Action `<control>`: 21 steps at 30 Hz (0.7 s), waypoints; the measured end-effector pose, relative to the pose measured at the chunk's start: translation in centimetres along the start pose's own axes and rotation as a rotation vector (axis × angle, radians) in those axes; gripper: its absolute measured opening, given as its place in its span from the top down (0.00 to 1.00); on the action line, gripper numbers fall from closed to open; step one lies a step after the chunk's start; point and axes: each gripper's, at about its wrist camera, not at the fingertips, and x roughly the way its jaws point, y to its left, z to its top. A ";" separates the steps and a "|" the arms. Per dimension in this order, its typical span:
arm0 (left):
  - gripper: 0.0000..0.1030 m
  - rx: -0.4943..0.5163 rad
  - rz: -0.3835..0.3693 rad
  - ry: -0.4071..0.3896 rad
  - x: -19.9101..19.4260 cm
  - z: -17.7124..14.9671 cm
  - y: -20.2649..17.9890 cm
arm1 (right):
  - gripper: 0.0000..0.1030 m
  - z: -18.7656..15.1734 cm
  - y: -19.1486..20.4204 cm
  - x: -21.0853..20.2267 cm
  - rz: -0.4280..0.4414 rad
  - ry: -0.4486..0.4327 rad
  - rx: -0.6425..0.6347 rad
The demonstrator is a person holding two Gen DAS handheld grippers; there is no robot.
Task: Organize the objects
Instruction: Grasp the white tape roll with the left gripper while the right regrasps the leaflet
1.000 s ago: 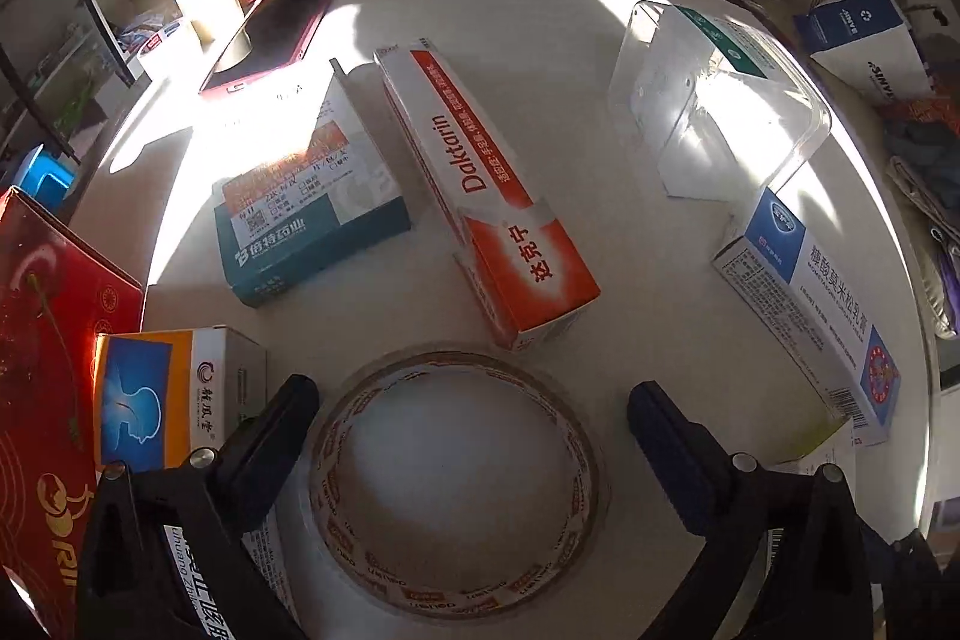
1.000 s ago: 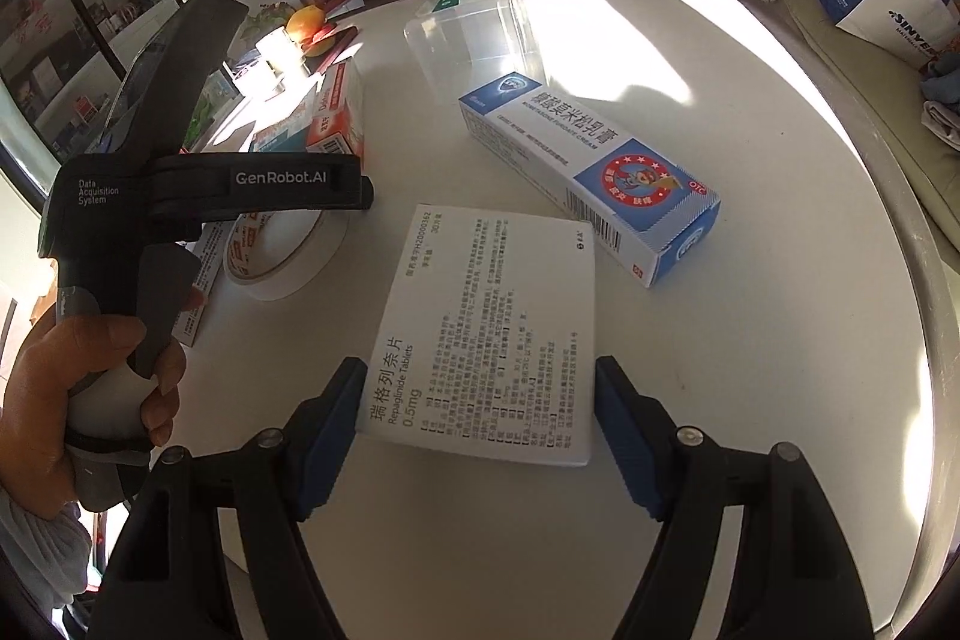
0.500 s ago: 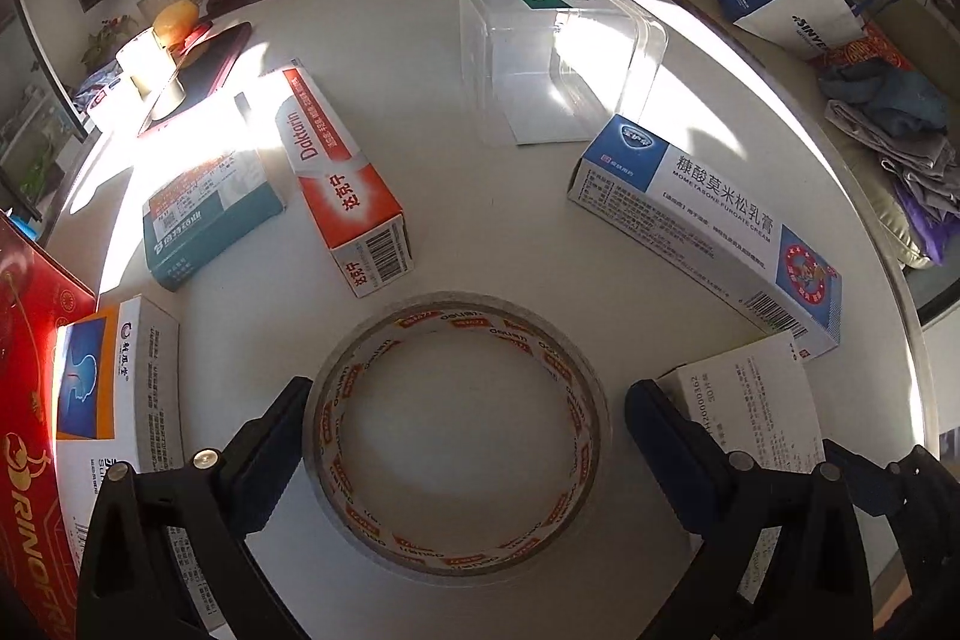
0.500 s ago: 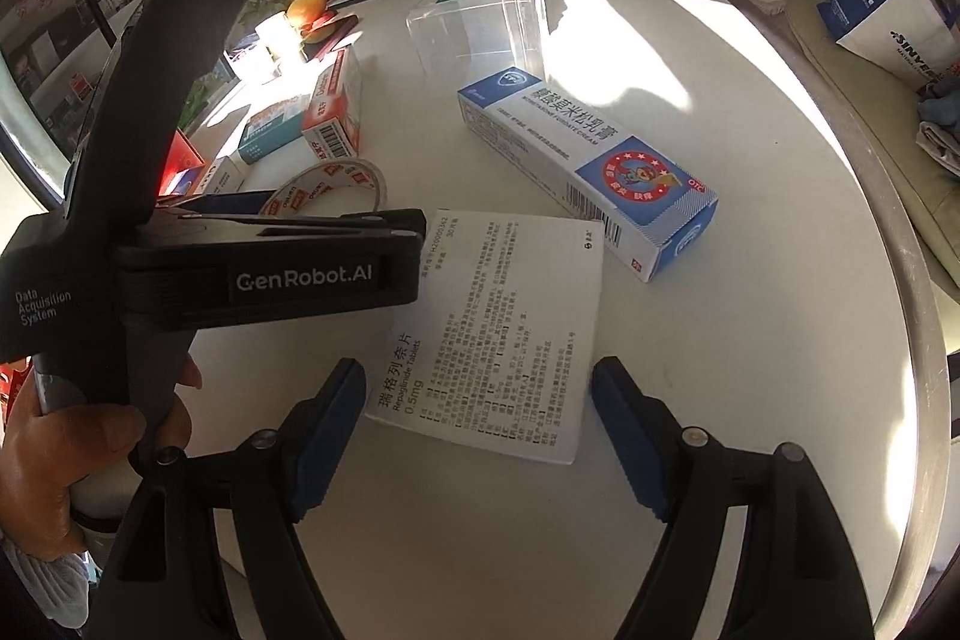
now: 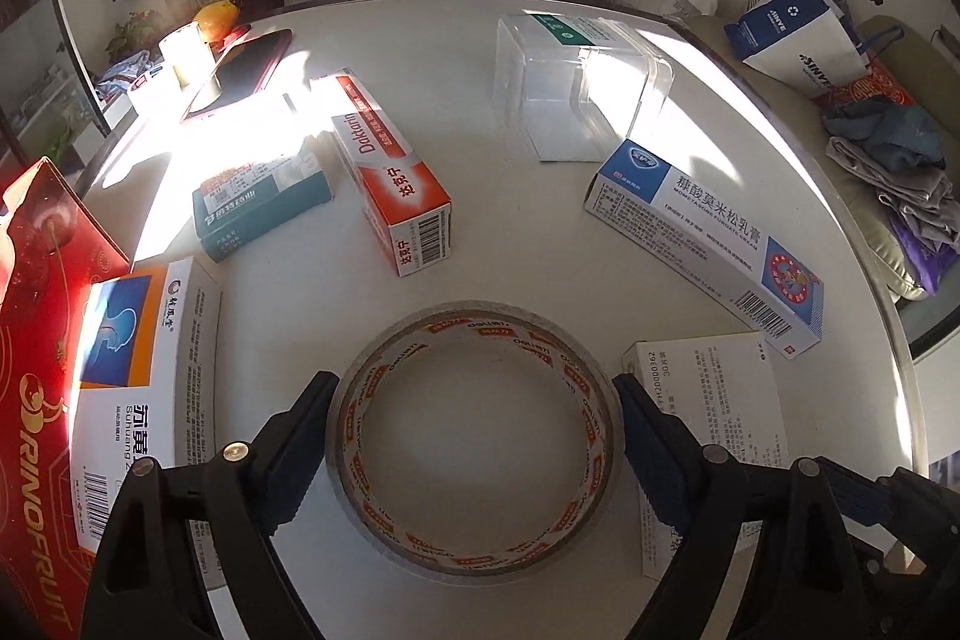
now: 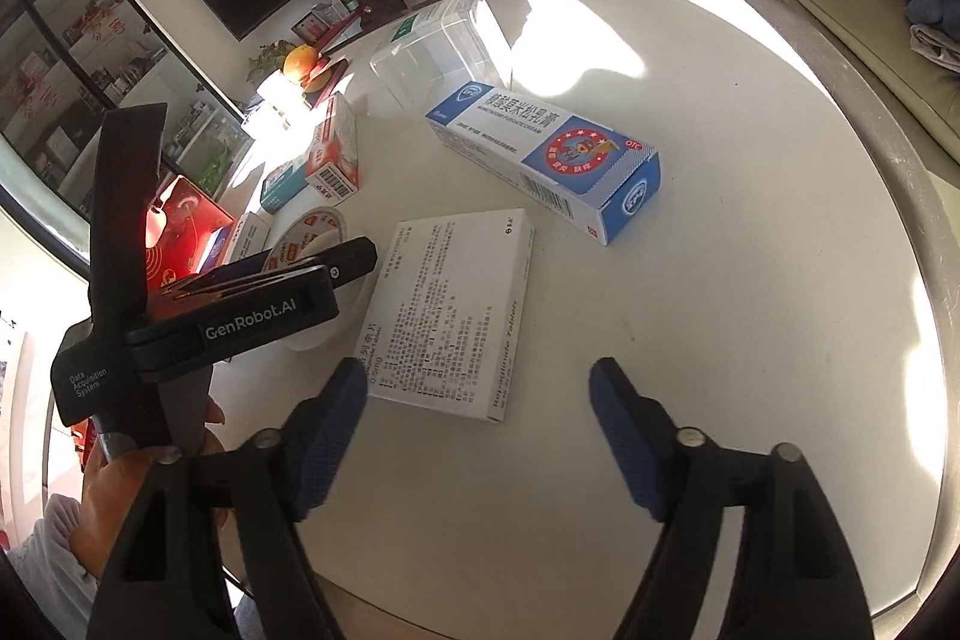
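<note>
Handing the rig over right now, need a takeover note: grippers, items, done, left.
Left gripper: jaws just been closing around the tape roll, pads at its sides; grip unconfirmed.
Right gripper: open, jaws just opened; white tablet box lies ahead, free.
Daktarin box, blue cream box loose on the table; clear container beyond them.
Done: nothing visibly sorted.
Left: secure tape, sort everything.

- left gripper (image 5: pixel 474 436): black arms, dark blue ribbed pads, silver screw heads.
- its body reads "genrobot.ai" and "data acquisition system" in white.
- right gripper (image 6: pixel 478 421): same black arms, blue pads.
- grey sleeve (image 6: pixel 57 580).
</note>
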 end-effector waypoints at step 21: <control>0.00 -0.038 0.063 -0.011 1.6 -0.1 1.5 | 0.00 0.7 6.9 7.2 -0.326 0.109 -0.278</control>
